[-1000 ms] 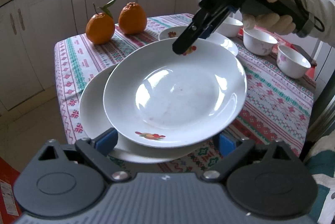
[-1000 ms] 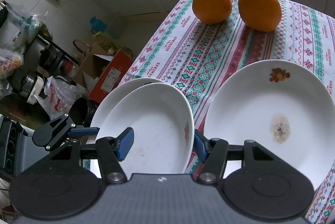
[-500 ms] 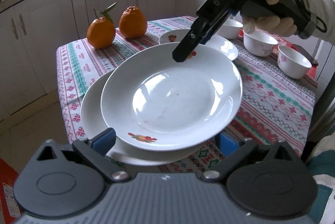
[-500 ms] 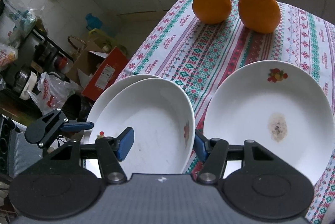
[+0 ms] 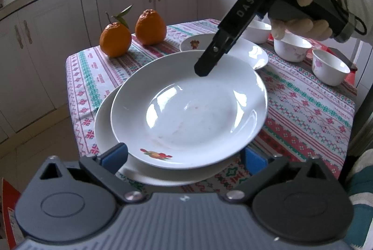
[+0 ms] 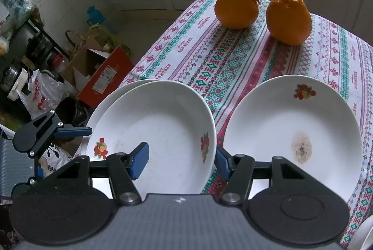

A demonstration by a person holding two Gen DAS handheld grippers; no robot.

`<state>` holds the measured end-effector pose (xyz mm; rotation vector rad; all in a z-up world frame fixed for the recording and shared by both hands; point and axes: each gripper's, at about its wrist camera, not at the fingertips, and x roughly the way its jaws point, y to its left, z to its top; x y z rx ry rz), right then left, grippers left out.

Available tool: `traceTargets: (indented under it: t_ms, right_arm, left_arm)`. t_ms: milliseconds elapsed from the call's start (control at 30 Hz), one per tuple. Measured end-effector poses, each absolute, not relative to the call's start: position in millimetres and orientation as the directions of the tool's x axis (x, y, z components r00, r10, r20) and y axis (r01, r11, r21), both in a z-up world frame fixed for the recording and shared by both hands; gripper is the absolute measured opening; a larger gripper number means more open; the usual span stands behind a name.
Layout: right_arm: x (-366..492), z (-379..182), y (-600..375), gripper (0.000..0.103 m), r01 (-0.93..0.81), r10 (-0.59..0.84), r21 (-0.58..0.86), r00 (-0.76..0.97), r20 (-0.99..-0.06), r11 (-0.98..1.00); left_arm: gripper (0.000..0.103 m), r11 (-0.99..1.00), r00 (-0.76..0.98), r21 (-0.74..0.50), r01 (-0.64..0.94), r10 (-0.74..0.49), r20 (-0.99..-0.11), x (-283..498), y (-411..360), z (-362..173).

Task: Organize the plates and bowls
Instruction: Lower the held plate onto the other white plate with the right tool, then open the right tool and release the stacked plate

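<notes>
A white plate with fruit prints lies on top of a second white plate at the table's near left corner. My right gripper has its jaws apart on either side of the top plate's rim; one finger rests over the far rim. My left gripper is open and empty, its blue pads on either side of the stack's near edge. A third plate with a brown stain lies to the right.
Two oranges sit at the table's far corner. Three small white bowls stand at the right side of the patterned tablecloth. Boxes and bags lie on the floor beyond the left table edge.
The top plate has come down onto the lower plate. My right gripper's jaws have opened wider around its rim. My left gripper has drawn back a little.
</notes>
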<state>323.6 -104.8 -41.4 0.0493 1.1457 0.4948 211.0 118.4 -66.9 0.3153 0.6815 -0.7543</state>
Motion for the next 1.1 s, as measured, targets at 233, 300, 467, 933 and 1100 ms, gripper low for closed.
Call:
traceTargets:
  t_ms: [233, 300, 467, 933, 1100]
  right_arm:
    - [320, -41, -105, 0.066, -0.359, 0.396, 0.275, 0.325, -0.859, 0.892]
    - [319, -40, -105, 0.066, -0.361, 0.395, 0.272, 0.328, -0.858, 0.892]
    - [317, -38, -103, 0.066, -0.373, 0.383, 0.251, 0.340, -0.859, 0.893]
    - [292, -42, -131, 0.066, -0.316, 0.406, 0.299, 0.362, -0.839, 0.900]
    - [269, -39, -144, 0.066, -0.276, 0.422, 0.333, 0.387, -0.820, 0.902]
  left_arm:
    - [0.102, 0.697, 0.532, 0.027, 0.716, -0.521, -0.668, 211, 118, -67]
    - [0.102, 0.699, 0.533, 0.026, 0.714, -0.520, -0.668, 211, 118, -67]
    - [0.102, 0.704, 0.536, 0.028, 0.710, -0.514, -0.669, 210, 119, -67]
    - [0.102, 0.717, 0.548, 0.033, 0.696, -0.502, -0.669, 207, 121, -67]
    - [0.102, 0.724, 0.563, 0.055, 0.687, -0.483, -0.671, 205, 119, -66]
